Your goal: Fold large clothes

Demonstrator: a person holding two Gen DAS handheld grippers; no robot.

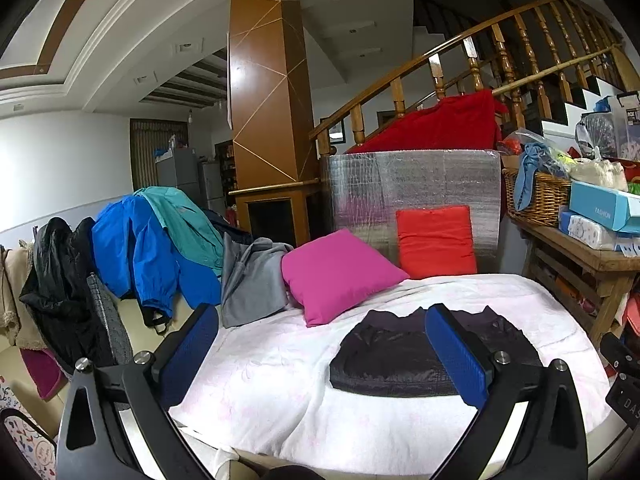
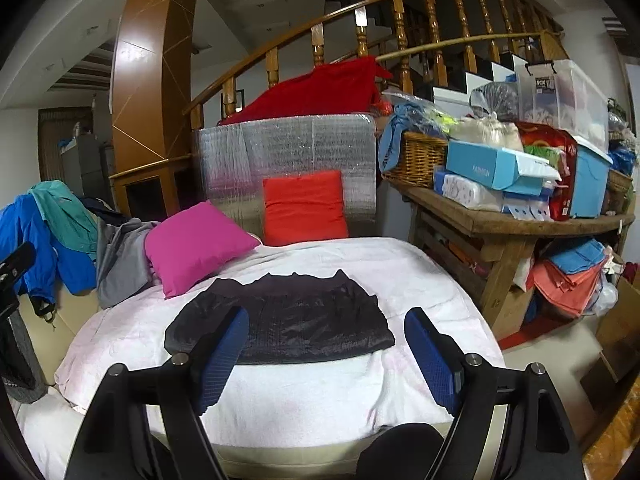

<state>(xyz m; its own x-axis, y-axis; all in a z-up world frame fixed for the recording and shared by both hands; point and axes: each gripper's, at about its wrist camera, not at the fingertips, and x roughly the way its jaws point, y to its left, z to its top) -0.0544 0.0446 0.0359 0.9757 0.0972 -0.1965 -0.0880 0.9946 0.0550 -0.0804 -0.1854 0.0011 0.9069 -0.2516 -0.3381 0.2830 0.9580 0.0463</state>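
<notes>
Folded dark garment [image 2: 280, 316]: one is lying on the white bed cover [image 2: 400, 268].
Cushions: two are showing, a pink cushion [image 2: 196, 246] and a red cushion [image 2: 304, 208].
Hanging jackets: at least four are draping at the left, a blue jacket [image 1: 136, 248], a teal jacket [image 1: 188, 224], a grey top [image 1: 252, 280] and a black jacket [image 1: 60, 288].
Wicker basket [image 2: 420, 156]: one is sitting on the tabletop [image 2: 520, 222].
Light blue box [image 2: 492, 168]: one is resting there.
Grippers: two are showing, left gripper [image 1: 320, 354] and right gripper [image 2: 326, 354], each with two blue fingers [image 2: 430, 356] spread apart.
</notes>
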